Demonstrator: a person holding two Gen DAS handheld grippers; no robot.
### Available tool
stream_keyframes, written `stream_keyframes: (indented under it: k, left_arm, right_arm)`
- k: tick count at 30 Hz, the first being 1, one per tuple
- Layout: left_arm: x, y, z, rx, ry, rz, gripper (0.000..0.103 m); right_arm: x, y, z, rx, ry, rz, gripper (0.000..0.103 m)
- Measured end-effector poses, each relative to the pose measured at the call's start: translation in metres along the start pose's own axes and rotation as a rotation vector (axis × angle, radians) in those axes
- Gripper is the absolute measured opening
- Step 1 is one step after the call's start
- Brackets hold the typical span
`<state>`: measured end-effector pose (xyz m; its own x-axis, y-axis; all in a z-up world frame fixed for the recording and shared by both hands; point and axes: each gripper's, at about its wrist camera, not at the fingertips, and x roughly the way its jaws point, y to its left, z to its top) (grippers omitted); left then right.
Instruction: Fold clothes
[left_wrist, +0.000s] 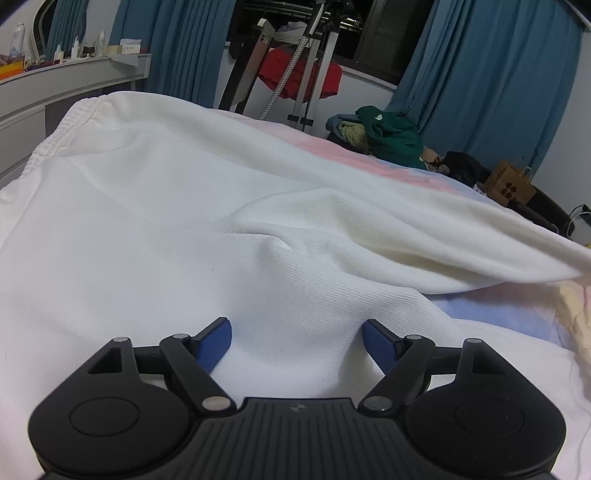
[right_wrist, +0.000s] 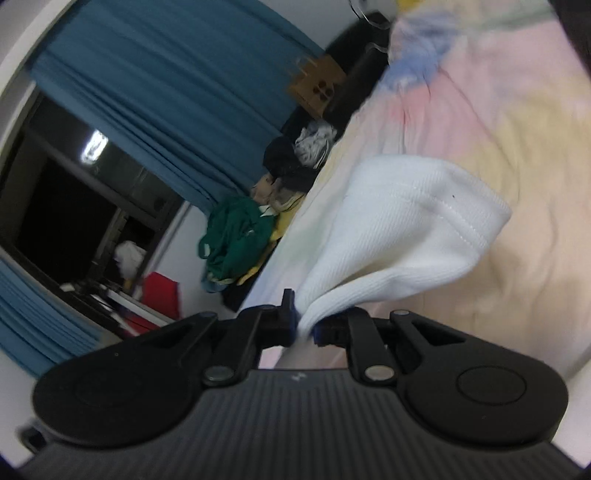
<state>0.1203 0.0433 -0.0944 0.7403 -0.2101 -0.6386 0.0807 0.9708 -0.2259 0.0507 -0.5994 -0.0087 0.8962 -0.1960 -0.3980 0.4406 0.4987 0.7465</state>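
White trousers with an elastic waistband lie spread on a pastel bedsheet. One leg runs off to the right and is lifted at its end. My left gripper is open, its blue pads resting on the white cloth with fabric lying between them. In the right wrist view my right gripper is shut on the hemmed end of the white trouser leg and holds it above the bedsheet. That view is tilted and blurred.
A pile of green and dark clothes lies at the bed's far edge, with a brown paper bag beyond. A drying rack with a red garment stands before blue curtains. A grey shelf with bottles runs along the left.
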Motion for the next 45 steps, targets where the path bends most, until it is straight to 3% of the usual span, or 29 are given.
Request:
stream_keyframes:
  k: [8,15,18,20,25,34,37,41,45]
  left_arm:
    - [-0.002,-0.003,-0.005,0.033,0.01,0.004,0.081]
    - [-0.008,-0.006,-0.005,0.049,0.022,0.01,0.081]
    - [-0.012,-0.008,-0.003,0.05,0.024,0.009,0.081]
    - [-0.014,-0.009,-0.003,0.052,0.026,0.006,0.081]
    - [-0.032,-0.018,-0.003,0.091,0.008,-0.011,0.081]
    - [-0.071,-0.028,-0.015,0.135,-0.002,-0.037,0.085]
    - [-0.089,-0.031,-0.024,0.157,0.0,-0.052,0.085]
    - [-0.116,-0.038,-0.034,0.203,-0.023,-0.063,0.086]
    - [-0.14,-0.041,-0.041,0.229,-0.06,-0.061,0.089]
  right_arm:
    - [-0.009,-0.118,-0.037,0.198,0.044,-0.226,0.012]
    - [-0.01,-0.099,-0.043,0.046,0.069,-0.259,0.016]
    - [-0.019,-0.077,-0.05,-0.035,0.074,-0.295,0.037]
    - [-0.03,-0.058,-0.053,-0.101,0.073,-0.301,0.063]
    - [-0.085,-0.013,-0.071,-0.274,0.052,-0.234,0.082]
    - [-0.156,0.053,-0.131,-0.585,0.174,-0.049,0.081]
    - [-0.179,0.064,-0.149,-0.67,0.158,0.015,0.081]
    - [-0.187,0.069,-0.157,-0.697,0.205,0.04,0.081]
    - [-0.193,0.068,-0.162,-0.732,0.197,0.029,0.081]
